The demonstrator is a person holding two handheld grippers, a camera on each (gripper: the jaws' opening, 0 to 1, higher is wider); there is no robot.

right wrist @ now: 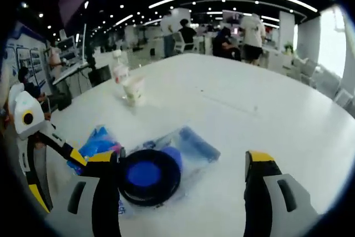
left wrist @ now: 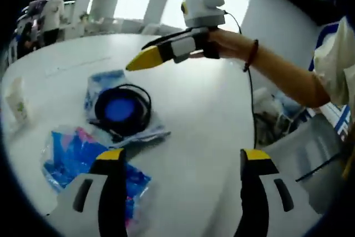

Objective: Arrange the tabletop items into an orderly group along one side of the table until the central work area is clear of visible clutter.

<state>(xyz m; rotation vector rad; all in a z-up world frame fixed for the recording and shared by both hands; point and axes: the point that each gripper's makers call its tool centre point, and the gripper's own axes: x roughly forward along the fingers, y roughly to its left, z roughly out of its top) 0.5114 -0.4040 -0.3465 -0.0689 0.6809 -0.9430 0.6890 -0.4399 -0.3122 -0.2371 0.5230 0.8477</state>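
In the left gripper view, the left gripper (left wrist: pixel 180 173) rose from six o'clock with its two yellow-tipped jaws spread wide apart and nothing between them. On the white table (left wrist: pixel 205 115), toward ten o'clock from those jaws, a black coiled cable (left wrist: pixel 123 110) lay ringed around a blue disc on a clear plastic bag (left wrist: pixel 111 90). A second bag, the blue and pink packet (left wrist: pixel 75 156), lay just beside it toward seven o'clock, partly hidden behind the left jaw. A small pale cup-like container (left wrist: pixel 16 101) stood well apart at nine o'clock. At twelve o'clock the right gripper (left wrist: pixel 145 58), held in a person's hand (left wrist: pixel 224 43), hovered over the table beyond the cable; its yellow tips appeared pressed together, though the angle made that hard to confirm.

In the right gripper view, the right gripper (right wrist: pixel 180 178) showed its own jaws at six o'clock with a wide gap between them, so its state could not be settled from the two views. The coiled cable (right wrist: pixel 148 176) sat on its clear bag (right wrist: pixel 188 140) just inside the left jaw, apparently beyond it rather than held. The blue and pink packet (right wrist: pixel 97 142) lay beside the bag at nine o'clock, and the left gripper (right wrist: pixel 52 142) entered from the edge there. The pale container (right wrist: pixel 133 90) stood at eleven o'clock, with a bottle-like item (right wrist: pixel 117 67) behind it.
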